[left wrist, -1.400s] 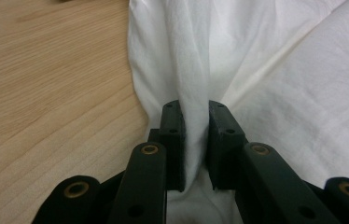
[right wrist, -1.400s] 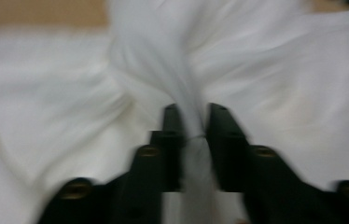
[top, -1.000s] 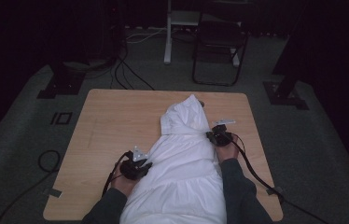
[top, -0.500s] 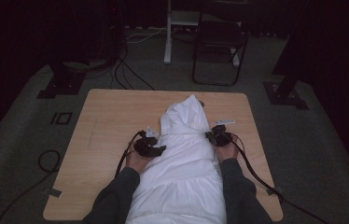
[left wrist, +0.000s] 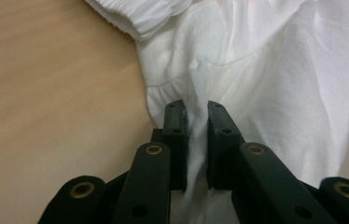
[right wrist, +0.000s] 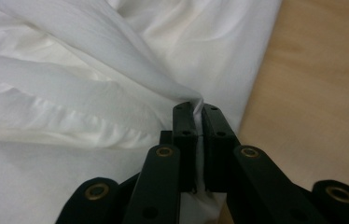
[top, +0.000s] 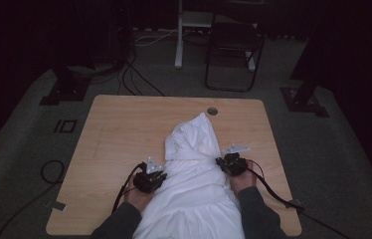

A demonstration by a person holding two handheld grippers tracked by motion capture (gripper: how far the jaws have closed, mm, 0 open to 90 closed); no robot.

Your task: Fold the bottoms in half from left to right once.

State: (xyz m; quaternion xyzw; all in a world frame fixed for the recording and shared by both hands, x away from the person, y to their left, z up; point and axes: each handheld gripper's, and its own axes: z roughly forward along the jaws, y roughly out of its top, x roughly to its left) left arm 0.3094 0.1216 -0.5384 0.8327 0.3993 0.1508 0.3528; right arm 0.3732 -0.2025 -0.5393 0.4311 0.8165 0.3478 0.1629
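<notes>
High view: I have the white hoodie [top: 194, 184] lying on the worktop [top: 124, 129], hood pointing away from me and the hem hanging off the near edge. My left claw [top: 158, 175] sits at its left side, my right claw [top: 223, 162] at the right, near the shoulder. In the left gripper view the jaws have just been closing and now pinch a raised pleat of fabric [left wrist: 196, 116] between the pads, with a ribbed cuff [left wrist: 140, 16] lying just beyond. In the right gripper view the jaws are all but closed on a thin edge of cloth [right wrist: 198, 106] beside the bare wood.

I judge it light, soft and limp (no stiffness to push against), so it will sag and drag rather than slide as one piece. The best holds look like seams, cuffs or doubled folds; a single layer may slip out of the pads.
</notes>
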